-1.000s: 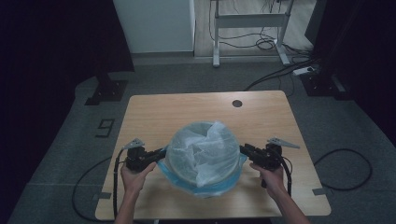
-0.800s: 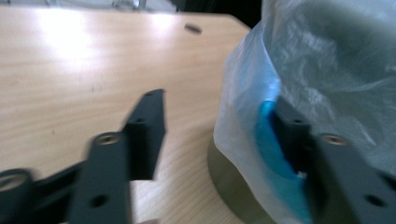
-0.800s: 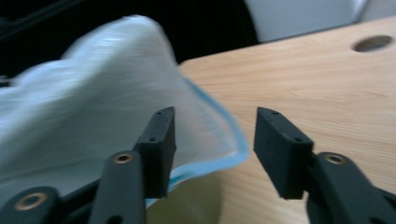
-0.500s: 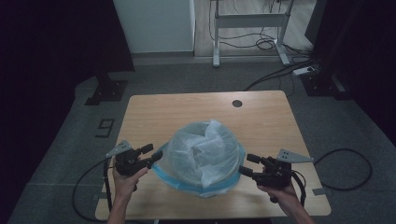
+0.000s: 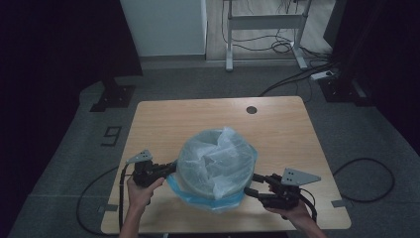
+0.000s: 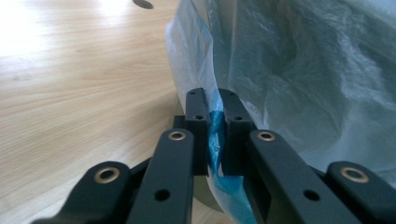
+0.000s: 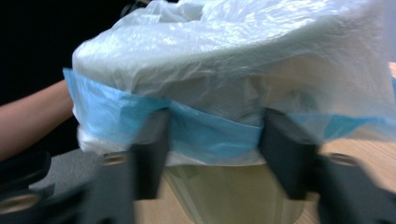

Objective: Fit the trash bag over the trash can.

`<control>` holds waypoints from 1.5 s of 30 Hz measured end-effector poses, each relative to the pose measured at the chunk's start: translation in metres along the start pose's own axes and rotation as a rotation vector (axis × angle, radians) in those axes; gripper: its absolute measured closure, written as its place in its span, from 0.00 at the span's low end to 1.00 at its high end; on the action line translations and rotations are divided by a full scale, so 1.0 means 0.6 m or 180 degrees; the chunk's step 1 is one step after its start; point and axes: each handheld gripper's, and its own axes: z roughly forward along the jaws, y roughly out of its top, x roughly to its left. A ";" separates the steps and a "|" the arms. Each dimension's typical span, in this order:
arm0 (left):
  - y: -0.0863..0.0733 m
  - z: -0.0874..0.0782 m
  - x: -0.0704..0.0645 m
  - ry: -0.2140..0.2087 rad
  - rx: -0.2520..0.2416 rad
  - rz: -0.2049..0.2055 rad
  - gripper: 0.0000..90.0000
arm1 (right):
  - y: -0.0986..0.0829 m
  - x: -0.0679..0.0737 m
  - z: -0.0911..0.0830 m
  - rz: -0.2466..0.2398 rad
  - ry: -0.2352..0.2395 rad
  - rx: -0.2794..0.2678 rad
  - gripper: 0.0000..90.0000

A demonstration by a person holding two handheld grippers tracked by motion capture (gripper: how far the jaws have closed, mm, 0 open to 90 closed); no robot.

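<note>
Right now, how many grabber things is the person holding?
2. The left hand-held gripper is at the left side of the bin, pinching the bag's blue edge. The right hand-held gripper is at the bin's right side, jaws apart.

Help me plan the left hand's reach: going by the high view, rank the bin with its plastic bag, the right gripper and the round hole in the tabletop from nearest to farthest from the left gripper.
1. Bin with its plastic bag, right beside it, bag edge pinched.
2. Right gripper, past the bin, near edge.
3. Round hole, far side of the table.
</note>
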 end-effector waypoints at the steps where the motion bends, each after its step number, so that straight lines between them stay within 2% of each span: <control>1: 0.000 0.003 -0.001 -0.0020 0.0011 -0.0003 0.95 | -0.002 0.001 0.001 -0.0040 0.0020 0.0005 0.70; 4: 0.001 0.012 -0.003 -0.0037 0.0043 -0.0004 0.99 | -0.008 0.000 0.005 -0.0125 -0.0008 0.0052 0.94; 5: 0.001 0.015 -0.003 -0.0037 0.0057 0.0000 1.00 | -0.010 -0.001 0.007 -0.0159 -0.0048 0.0081 0.99; 9: 0.003 0.030 -0.004 0.0135 0.0160 -0.0006 1.00 | -0.022 -0.010 0.018 -0.0202 -0.0243 0.0219 0.99; 12: 0.008 0.046 0.002 0.0287 0.0270 -0.0046 1.00 | -0.029 -0.022 0.027 -0.0172 -0.0361 0.0308 0.99; 18: 0.017 0.075 0.018 0.0420 0.0454 -0.0138 1.00 | -0.039 -0.046 0.050 -0.0095 -0.0544 0.0531 0.99; 22: 0.015 0.083 0.023 0.0440 0.0484 -0.0154 1.00 | -0.045 -0.059 0.058 0.0005 -0.0578 0.0518 0.99; 24: 0.015 0.082 0.022 0.0519 0.0474 -0.0123 0.96 | -0.046 -0.061 0.060 0.0032 -0.0590 0.0502 0.99; 25: 0.015 0.078 0.020 0.0582 0.0436 -0.0115 0.91 | -0.047 -0.062 0.060 0.0034 -0.0593 0.0500 0.99; 27: 0.017 0.066 0.016 0.0722 0.0318 -0.0040 0.74 | -0.047 -0.062 0.059 0.0044 -0.0611 0.0478 0.98; 28: 0.018 0.057 0.015 0.0752 0.0252 -0.0029 0.64 | -0.046 -0.061 0.057 0.0060 -0.0633 0.0428 0.91; 30: 0.019 0.035 0.014 0.0709 0.0078 -0.0006 0.47 | -0.043 -0.060 0.049 0.0135 -0.0698 0.0293 0.69; 33: 0.019 0.003 0.012 0.0599 -0.0175 0.0040 0.32 | -0.040 -0.060 0.031 0.0273 -0.0678 0.0059 0.47; 36: 0.018 -0.023 0.010 0.0494 -0.0414 0.0090 0.23 | -0.036 -0.056 0.017 0.0297 -0.0657 -0.0106 0.38; 39: 0.020 -0.042 0.006 0.0418 -0.0621 0.0062 0.17 | -0.031 -0.054 0.012 0.0337 -0.0648 -0.0153 0.33; 45: 0.037 -0.075 -0.020 0.0452 -0.0724 0.0286 0.17 | -0.015 -0.047 0.000 0.0281 -0.0685 -0.0211 0.31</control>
